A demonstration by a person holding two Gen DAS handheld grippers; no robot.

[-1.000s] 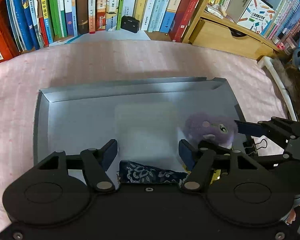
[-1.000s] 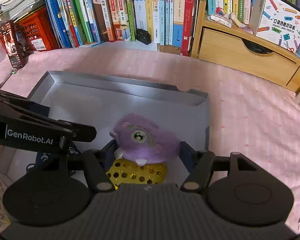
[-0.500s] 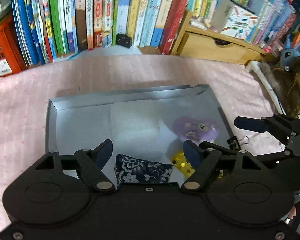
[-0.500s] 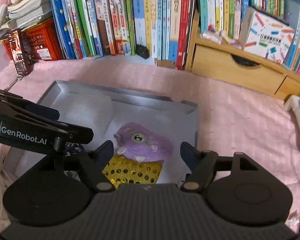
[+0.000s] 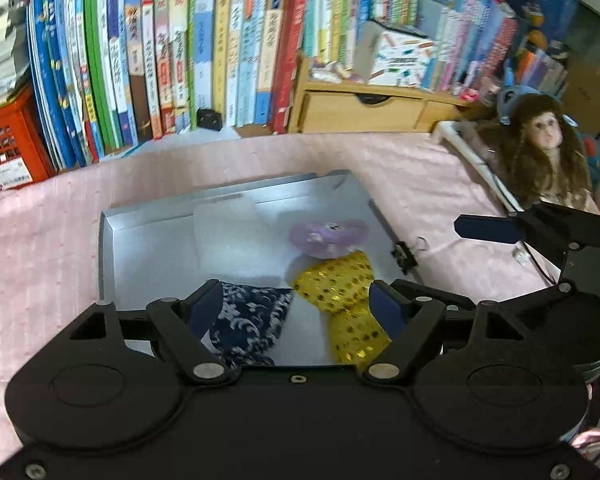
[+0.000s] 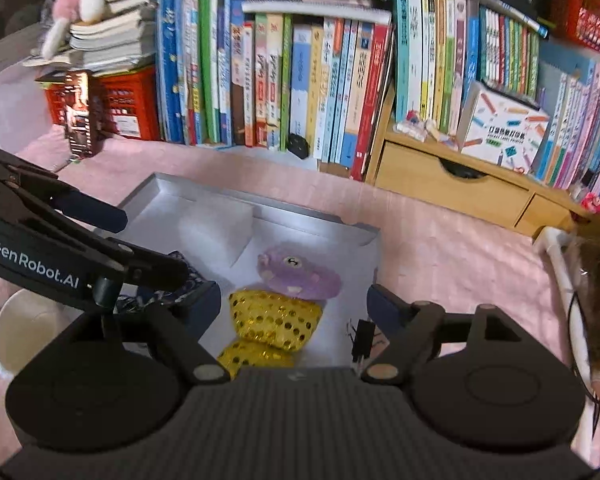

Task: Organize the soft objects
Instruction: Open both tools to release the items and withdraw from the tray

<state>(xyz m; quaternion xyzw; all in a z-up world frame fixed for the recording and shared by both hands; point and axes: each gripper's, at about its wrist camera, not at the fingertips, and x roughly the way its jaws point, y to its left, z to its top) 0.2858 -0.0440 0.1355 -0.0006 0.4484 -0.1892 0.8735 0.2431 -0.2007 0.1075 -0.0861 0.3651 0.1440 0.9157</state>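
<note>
A grey tray (image 5: 107, 240) lies on the pink cloth. In it are a purple plush (image 5: 327, 235), a yellow sequined pouch (image 5: 340, 288), a navy floral pouch (image 5: 252, 320) and a white foam block (image 5: 224, 232). My left gripper (image 5: 296, 304) hangs open above the tray's near edge, over the navy and yellow pouches, and its pads touch nothing. My right gripper (image 6: 294, 304) hovers above the yellow pouch (image 6: 276, 320) and purple plush (image 6: 300, 274). Its jaws are opening and grip nothing. Each gripper shows at the side of the other's view.
A wall of upright books (image 5: 220, 60) and a wooden drawer unit (image 5: 360, 108) stand behind the tray. A red crate (image 5: 4, 140) is at the back left, a doll (image 5: 540, 148) at the right. A black binder clip (image 5: 404, 256) sits on the tray's right rim. A white bowl (image 6: 24, 328) stands to its left.
Both grippers have risen and drawn back from the tray with their jaws widening. The right one let go of the purple plush, the left of the navy pouch; both lie in the tray.
</note>
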